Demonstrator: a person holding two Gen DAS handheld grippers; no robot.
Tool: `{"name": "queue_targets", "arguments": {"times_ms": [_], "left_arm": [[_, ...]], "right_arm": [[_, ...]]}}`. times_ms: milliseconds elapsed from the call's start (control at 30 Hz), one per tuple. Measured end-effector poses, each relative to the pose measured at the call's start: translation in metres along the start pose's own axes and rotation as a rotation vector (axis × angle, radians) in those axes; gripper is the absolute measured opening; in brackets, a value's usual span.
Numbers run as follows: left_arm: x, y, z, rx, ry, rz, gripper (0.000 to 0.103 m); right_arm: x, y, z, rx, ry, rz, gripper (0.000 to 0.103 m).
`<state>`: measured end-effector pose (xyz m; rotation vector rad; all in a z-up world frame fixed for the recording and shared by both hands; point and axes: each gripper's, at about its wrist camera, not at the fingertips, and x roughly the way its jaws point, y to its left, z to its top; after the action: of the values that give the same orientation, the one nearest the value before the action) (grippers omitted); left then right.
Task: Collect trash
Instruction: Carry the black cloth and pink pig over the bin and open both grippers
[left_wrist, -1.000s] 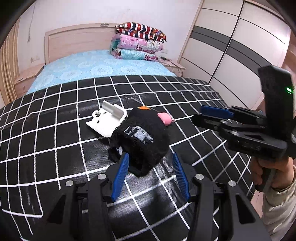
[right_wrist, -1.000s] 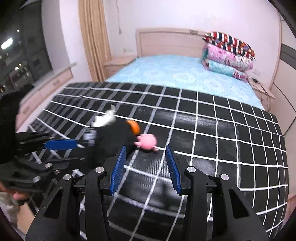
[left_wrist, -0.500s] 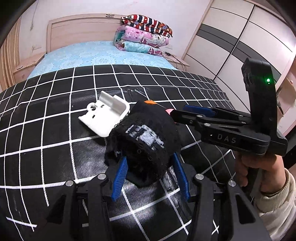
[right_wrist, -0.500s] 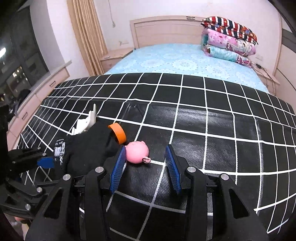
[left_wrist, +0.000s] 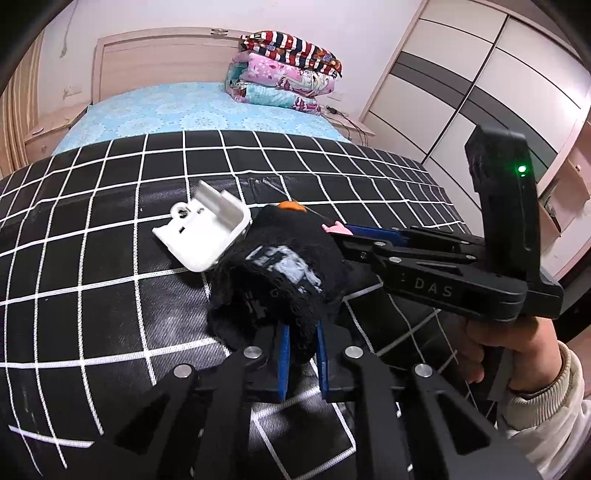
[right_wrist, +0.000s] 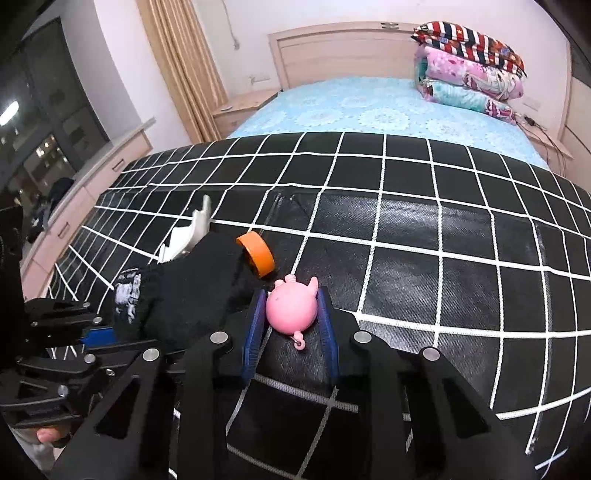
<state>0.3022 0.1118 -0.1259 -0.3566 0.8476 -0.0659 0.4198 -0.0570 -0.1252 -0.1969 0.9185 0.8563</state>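
Note:
A black knit cloth (left_wrist: 280, 273) with a grey print lies on the black grid mat (left_wrist: 92, 280). My left gripper (left_wrist: 300, 345) is shut on its near edge. The cloth also shows in the right wrist view (right_wrist: 184, 291). My right gripper (right_wrist: 291, 306) is shut on a pink pig toy (right_wrist: 292, 306) just right of the cloth. In the left wrist view only a sliver of the pig (left_wrist: 337, 229) shows by the right gripper (left_wrist: 373, 236). An orange cap (right_wrist: 256, 254) leans against the cloth's far side.
A white plastic bracket (left_wrist: 207, 232) lies against the cloth's far left side and also shows in the right wrist view (right_wrist: 188, 232). Beyond the mat is a bed with a blue sheet (right_wrist: 369, 107) and stacked quilts (right_wrist: 469, 74). Wardrobe doors (left_wrist: 461, 92) stand at the right.
Both grippers moved forward and closed. The left one pinched the black cloth's near edge. The right one closed around the pink pig.

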Motion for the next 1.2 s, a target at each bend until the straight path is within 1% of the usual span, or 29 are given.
{"name": "queue_targets", "arguments": {"times_ms": [100, 200, 833, 1033, 1200], "left_arm": [[-0.011, -0.007, -0.006, 0.009, -0.007, -0.022, 0.011], [-0.022, -0.015, -0.01, 0.024, -0.018, -0.029, 0.011], [-0.108, -0.071, -0.056, 0.11, -0.089, -0.019, 0.011], [-0.124, -0.082, -0.075, 0.128, -0.098, -0.016, 0.011], [-0.137, -0.09, -0.099, 0.136, -0.097, -0.022, 0.011]], "right_arm": [[-0.008, 0.003, -0.003, -0.002, -0.009, -0.006, 0.028], [-0.017, 0.008, -0.007, -0.004, -0.019, -0.011, 0.028], [-0.101, 0.046, -0.043, -0.047, -0.104, -0.021, 0.028], [-0.127, 0.062, -0.066, -0.065, -0.128, -0.02, 0.028], [-0.14, 0.075, -0.089, -0.082, -0.131, -0.016, 0.028]]}}
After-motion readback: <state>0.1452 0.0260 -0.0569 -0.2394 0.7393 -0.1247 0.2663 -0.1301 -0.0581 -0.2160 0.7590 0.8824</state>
